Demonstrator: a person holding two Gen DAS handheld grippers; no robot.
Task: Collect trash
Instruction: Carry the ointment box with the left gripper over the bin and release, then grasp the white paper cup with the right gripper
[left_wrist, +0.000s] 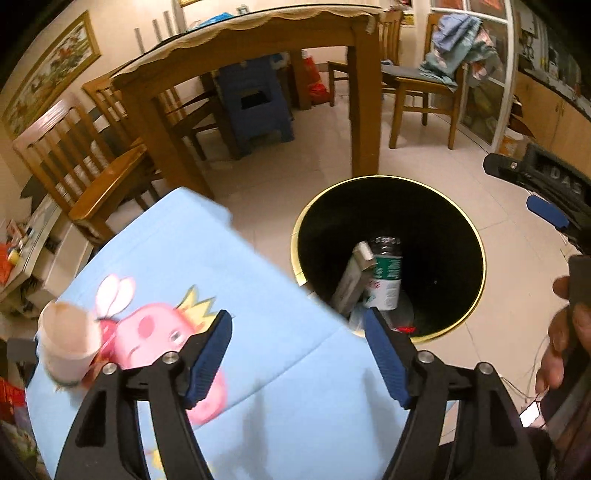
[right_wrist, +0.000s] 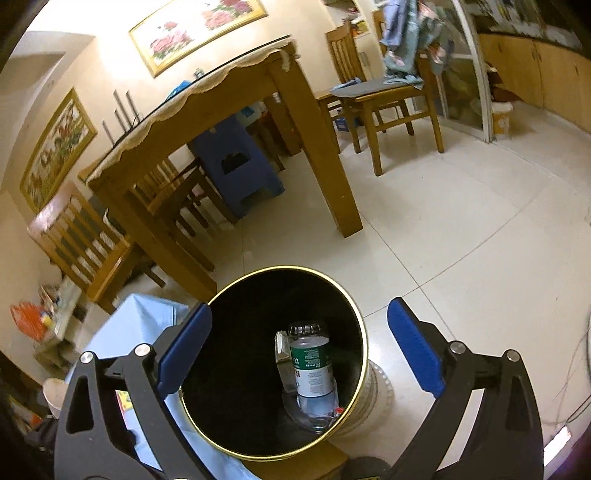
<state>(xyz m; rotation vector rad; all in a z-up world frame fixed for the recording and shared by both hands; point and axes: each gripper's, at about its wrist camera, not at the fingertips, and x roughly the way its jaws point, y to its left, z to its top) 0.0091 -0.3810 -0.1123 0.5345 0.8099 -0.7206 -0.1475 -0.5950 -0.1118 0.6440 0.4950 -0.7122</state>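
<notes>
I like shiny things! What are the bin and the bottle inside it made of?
The bin looks like metal: a thin, glossy gold rim and a dark, smooth inside. The bottle looks like clear plastic, see-through at the bottom, with a green and white label.

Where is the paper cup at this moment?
In the left wrist view the paper cup stands at the far left on the blue cartoon cloth, left of the open left gripper and away from the bin.

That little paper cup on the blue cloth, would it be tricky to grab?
Probably. The paper cup looks thin-walled, so it would likely be light and crush under a hard squeeze. It stands upright on the soft blue cloth, so a sideways nudge might tip it, then roll.
</notes>
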